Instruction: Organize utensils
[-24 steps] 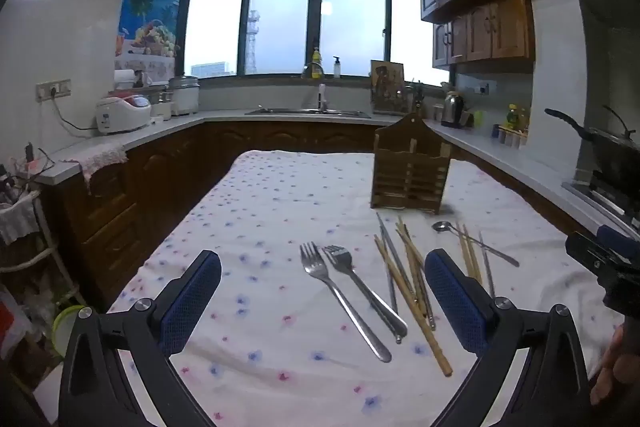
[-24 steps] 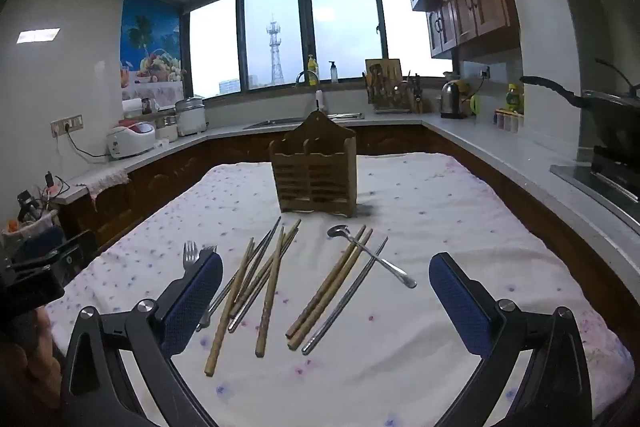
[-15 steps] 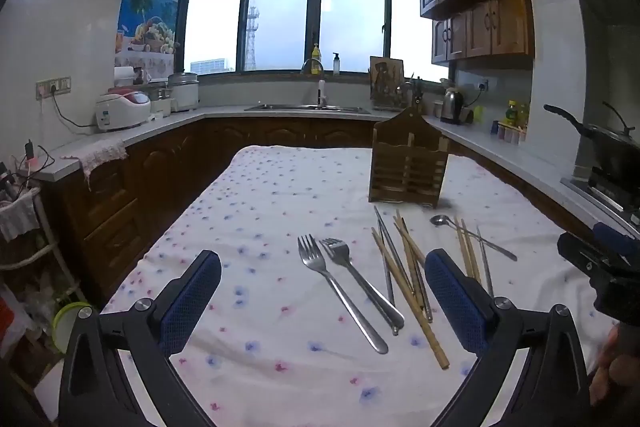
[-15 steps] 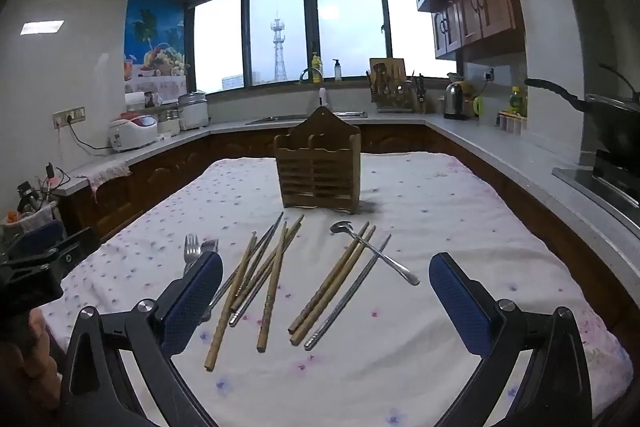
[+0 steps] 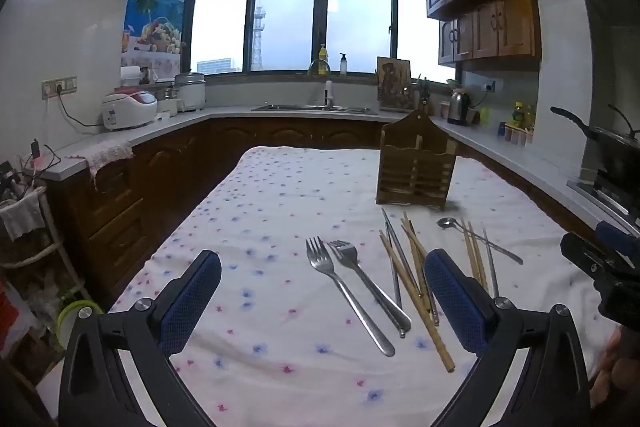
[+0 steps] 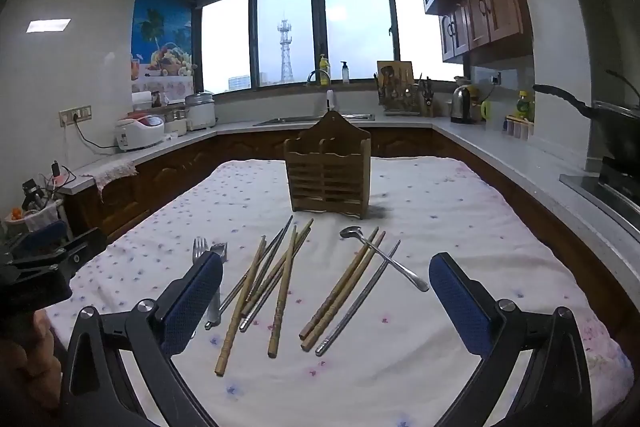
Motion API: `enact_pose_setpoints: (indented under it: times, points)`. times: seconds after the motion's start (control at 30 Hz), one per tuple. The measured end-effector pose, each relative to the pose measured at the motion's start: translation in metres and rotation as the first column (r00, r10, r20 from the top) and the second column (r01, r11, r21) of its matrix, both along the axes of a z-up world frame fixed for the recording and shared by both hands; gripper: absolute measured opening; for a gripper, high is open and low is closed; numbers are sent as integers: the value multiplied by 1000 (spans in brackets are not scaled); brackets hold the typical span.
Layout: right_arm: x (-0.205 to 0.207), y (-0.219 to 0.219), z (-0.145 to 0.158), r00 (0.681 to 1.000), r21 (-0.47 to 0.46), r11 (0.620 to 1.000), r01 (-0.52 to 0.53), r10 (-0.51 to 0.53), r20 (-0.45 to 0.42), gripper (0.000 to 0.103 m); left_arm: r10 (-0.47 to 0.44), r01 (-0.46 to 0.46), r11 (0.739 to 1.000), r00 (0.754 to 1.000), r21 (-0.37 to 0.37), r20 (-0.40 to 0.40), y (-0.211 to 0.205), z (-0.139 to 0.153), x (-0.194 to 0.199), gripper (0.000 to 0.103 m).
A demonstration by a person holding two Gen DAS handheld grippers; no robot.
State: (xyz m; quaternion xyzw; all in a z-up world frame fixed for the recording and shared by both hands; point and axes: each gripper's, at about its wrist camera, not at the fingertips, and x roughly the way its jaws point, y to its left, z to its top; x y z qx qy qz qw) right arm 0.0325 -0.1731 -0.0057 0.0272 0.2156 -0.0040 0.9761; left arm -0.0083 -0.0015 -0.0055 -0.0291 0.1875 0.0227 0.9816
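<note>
Utensils lie loose on the white flower-dotted tablecloth (image 6: 460, 227) ahead of both your tongs: two steel forks (image 5: 352, 283) between the left gripper's (image 5: 322, 297) fingers, bamboo and steel chopsticks (image 6: 280, 279) plus a small steel ladle-spoon (image 6: 380, 257) between the right gripper's (image 6: 326, 301). Both grippers gape wide, holding nothing. Slatted brown wooden utensil holder (image 6: 328, 175) stands upright beyond the chopsticks.

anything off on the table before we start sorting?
Nothing damaged or spilled. The wooden holder stands upright with no utensils showing in it; the chopsticks lie crisscrossed in a loose heap, and the spoon lies across a metal chopstick. Both forks lie flat.
</note>
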Motion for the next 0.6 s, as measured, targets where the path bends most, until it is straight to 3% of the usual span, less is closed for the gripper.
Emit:
enact_pose_setpoints:
  times: [0.6]
  points:
    - [1,-2,1,1000,6,1000,16,-16,1,103,6,-6,1000,1000,6,6,-1,2,1,102]
